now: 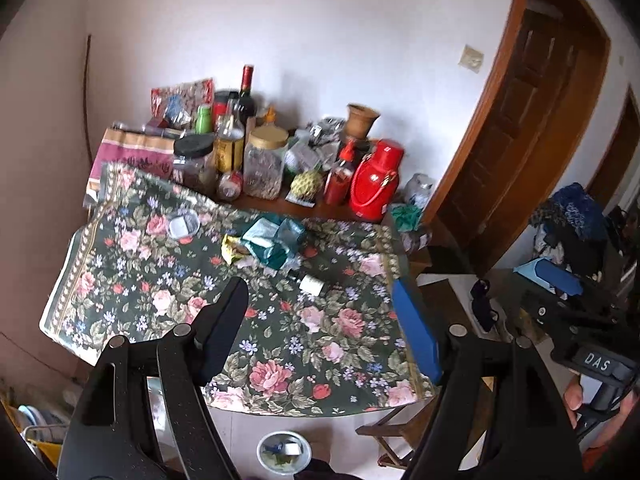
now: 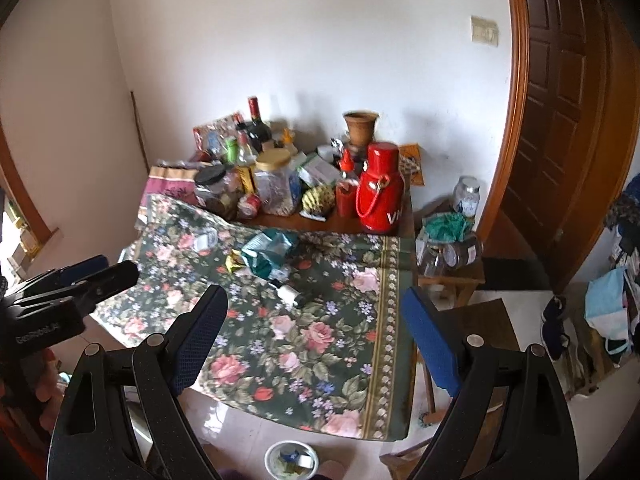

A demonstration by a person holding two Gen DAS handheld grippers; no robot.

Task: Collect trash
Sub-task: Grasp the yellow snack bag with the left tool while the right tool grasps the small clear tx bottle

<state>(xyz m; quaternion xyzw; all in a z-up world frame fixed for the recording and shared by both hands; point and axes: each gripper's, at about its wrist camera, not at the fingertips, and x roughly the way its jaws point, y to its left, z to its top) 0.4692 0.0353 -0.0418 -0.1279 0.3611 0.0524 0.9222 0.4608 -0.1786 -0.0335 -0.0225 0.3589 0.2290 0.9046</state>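
A table with a floral cloth (image 1: 312, 332) (image 2: 320, 344) carries trash: crumpled teal wrappers (image 1: 272, 244) (image 2: 268, 252), a yellow wrapper (image 1: 232, 250) (image 2: 234, 261), a small white bottle (image 1: 312, 284) (image 2: 290, 294) and a clear plastic lid (image 1: 183, 225) (image 2: 205, 240). A small white bin (image 1: 284, 453) (image 2: 292, 460) holding scraps stands on the floor below the table's near edge. My left gripper (image 1: 320, 320) is open and empty above the cloth. My right gripper (image 2: 316, 328) is open and empty above the cloth; it also shows at the right of the left wrist view (image 1: 560, 284).
Bottles, jars (image 1: 266, 164), a red thermos (image 1: 374, 184) (image 2: 380, 192) and a clay pot (image 2: 360, 126) crowd the table's back. A low stool with jars (image 2: 448, 256) stands right of the table. A brown door (image 2: 560, 120) is at right. Piled clothes (image 1: 572, 220) lie far right.
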